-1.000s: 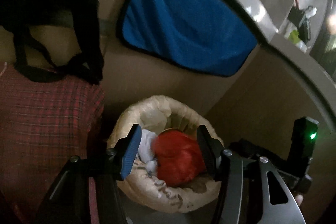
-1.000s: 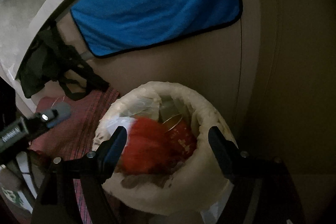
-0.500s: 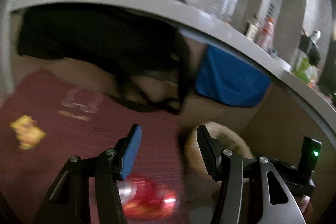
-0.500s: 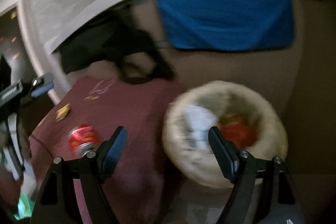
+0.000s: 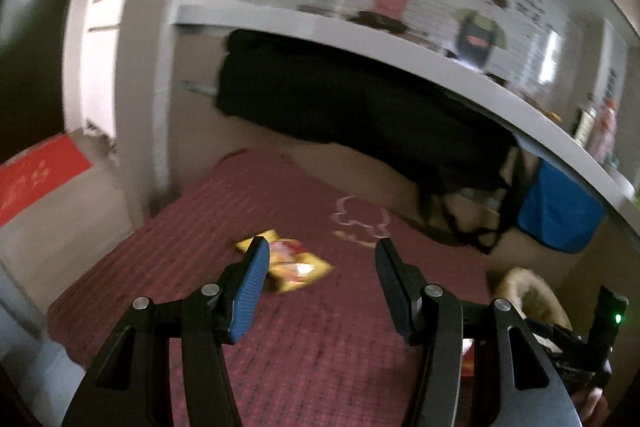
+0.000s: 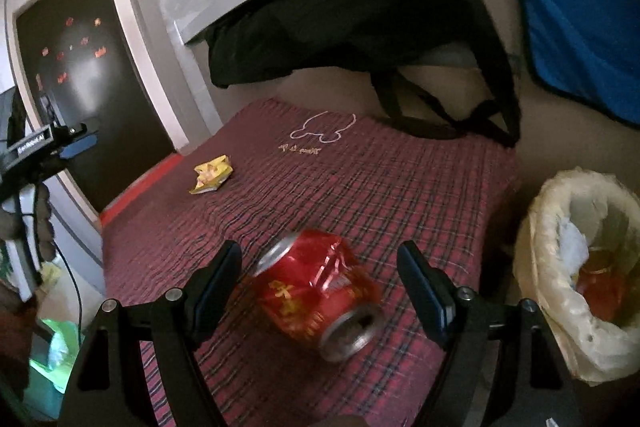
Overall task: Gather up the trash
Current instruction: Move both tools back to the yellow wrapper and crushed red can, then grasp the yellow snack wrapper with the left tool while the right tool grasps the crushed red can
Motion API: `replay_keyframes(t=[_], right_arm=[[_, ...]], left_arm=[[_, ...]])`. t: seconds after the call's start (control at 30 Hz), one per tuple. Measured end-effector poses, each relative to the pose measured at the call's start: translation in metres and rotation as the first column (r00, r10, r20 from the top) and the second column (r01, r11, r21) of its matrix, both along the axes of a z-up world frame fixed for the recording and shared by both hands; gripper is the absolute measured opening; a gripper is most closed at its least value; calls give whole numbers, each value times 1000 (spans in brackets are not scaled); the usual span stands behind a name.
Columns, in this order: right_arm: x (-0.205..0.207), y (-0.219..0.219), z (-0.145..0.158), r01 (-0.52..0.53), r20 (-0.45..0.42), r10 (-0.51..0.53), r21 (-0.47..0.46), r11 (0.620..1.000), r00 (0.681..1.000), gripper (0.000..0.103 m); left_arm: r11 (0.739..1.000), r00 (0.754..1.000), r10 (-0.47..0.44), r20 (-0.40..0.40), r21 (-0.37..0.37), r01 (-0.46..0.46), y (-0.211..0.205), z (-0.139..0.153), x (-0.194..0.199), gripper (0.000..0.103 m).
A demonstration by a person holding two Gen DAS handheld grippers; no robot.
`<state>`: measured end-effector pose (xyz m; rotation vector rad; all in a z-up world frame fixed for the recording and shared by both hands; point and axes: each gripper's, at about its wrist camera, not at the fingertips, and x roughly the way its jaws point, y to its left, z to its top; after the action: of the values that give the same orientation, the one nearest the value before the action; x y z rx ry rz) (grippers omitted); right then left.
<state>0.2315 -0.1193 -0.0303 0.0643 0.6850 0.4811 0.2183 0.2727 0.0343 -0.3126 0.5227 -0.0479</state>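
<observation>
Hovering over red plaid mat (image 6: 360,195), right gripper (image 6: 320,275) is spread wide, crushed red can (image 6: 320,291) lying on mat between its fingers, untouched. Left gripper (image 5: 320,275) also spread, empty, yellow snack wrapper (image 5: 296,263) just ahead. Lined trash bin (image 6: 548,227) stands beside mat, right.

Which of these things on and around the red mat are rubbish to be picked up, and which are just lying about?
For the job:
crushed red can
yellow snack wrapper
lined trash basket

Just lying about:
black bag
blue cloth
red plaid mat
</observation>
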Motion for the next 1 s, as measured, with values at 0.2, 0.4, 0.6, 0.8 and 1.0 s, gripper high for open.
replay_keyframes(t=[0.2, 0.4, 0.6, 0.8, 1.0], right_arm=[[1, 8, -11, 32, 11, -32, -12, 999, 999, 77], [-1, 1, -22, 63, -14, -63, -15, 998, 998, 77], [-5, -3, -28, 69, -13, -69, -7, 998, 998, 77], [-2, -4, -41, 72, -53, -71, 19, 997, 996, 77], [-1, -6, -48, 73, -81, -69, 45, 996, 994, 77]], left_arm=[[994, 998, 2, -57, -105, -8, 27, -48, 38, 58], [978, 974, 1, -226, -204, -48, 15, -122, 108, 61], [959, 953, 102, -284, -225, -170, 15, -151, 147, 61], [960, 940, 135, -312, -192, -202, 11, -155, 161, 61], [968, 932, 127, -339, -164, -192, 6, -154, 154, 21]])
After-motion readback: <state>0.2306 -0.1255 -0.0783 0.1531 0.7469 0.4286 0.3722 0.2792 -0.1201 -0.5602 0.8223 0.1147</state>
